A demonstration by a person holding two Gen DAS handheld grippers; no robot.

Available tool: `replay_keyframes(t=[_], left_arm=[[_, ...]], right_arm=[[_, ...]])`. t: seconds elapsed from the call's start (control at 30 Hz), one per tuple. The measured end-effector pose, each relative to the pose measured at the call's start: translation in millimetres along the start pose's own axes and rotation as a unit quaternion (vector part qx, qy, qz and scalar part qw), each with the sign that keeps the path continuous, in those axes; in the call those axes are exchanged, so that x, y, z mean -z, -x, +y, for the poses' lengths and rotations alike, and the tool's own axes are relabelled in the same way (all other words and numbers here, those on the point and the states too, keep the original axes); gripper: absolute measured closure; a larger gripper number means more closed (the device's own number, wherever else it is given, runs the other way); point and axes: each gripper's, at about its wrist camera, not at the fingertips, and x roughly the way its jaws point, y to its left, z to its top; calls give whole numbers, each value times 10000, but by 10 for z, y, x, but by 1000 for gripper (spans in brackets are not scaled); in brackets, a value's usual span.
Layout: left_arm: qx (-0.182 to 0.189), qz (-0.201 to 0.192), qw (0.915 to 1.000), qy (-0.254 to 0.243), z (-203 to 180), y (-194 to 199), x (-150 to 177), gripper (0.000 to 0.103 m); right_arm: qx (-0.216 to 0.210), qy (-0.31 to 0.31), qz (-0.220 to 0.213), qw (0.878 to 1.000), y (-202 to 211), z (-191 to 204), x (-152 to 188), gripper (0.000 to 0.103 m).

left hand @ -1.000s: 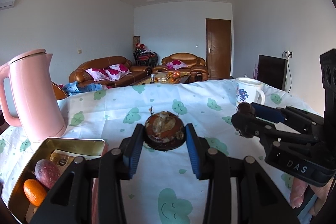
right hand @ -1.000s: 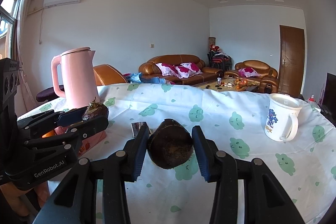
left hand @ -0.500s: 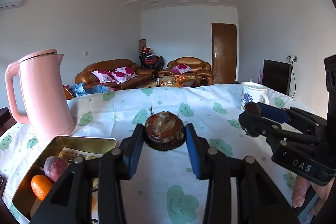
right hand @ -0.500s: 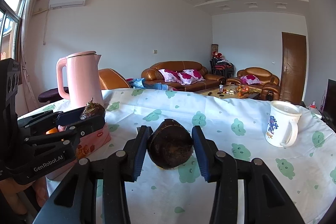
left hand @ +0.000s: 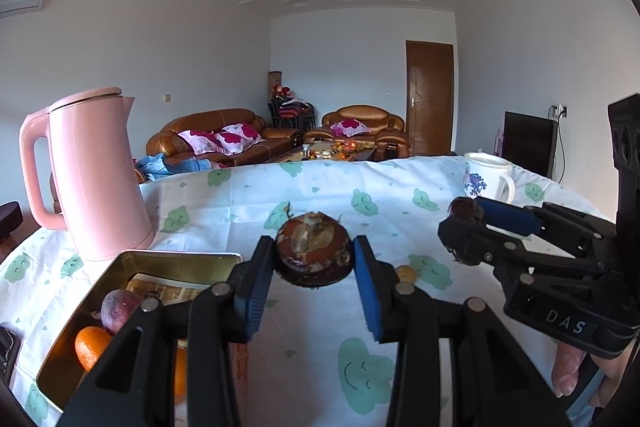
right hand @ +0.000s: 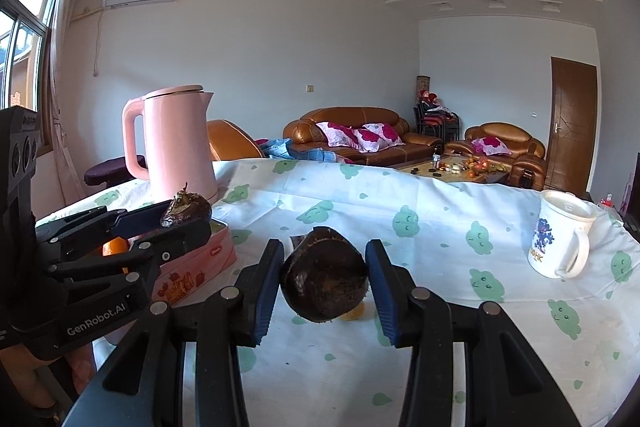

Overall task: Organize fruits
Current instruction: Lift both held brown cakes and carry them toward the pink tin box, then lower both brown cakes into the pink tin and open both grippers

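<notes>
Tin (left hand: 132, 259) nearer centre; "GenRobot.AI" gripper (right hand: 188, 217)

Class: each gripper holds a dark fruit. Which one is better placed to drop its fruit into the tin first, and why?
Left. The left gripper and its fruit sit beside the tin; the right gripper is farther off.

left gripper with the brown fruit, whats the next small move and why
Probably swing the left gripper left and lower it over the gold tin. It is clamped on a brown fruit held above the tablecloth, while the tin beside it already holds an orange.
</notes>
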Motion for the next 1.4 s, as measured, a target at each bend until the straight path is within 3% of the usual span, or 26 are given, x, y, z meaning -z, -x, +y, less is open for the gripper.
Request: replay_keyframes(t=[0.73, 1.13, 1.4], left_arm=[[-352, 208, 9985, 356, 605, 199, 84, 62], [-860, 442, 9931, 658, 1180, 363, 168, 62], [-927, 573, 9917, 678, 1270, 384, 235, 62]], right_arm=[[-638, 234, 185, 9975, -205, 527, -111, 58], [-1142, 471, 301, 9919, -373, 998, -137, 58], [-1377, 690, 397, 9873, -461, 1290, -110, 58]])
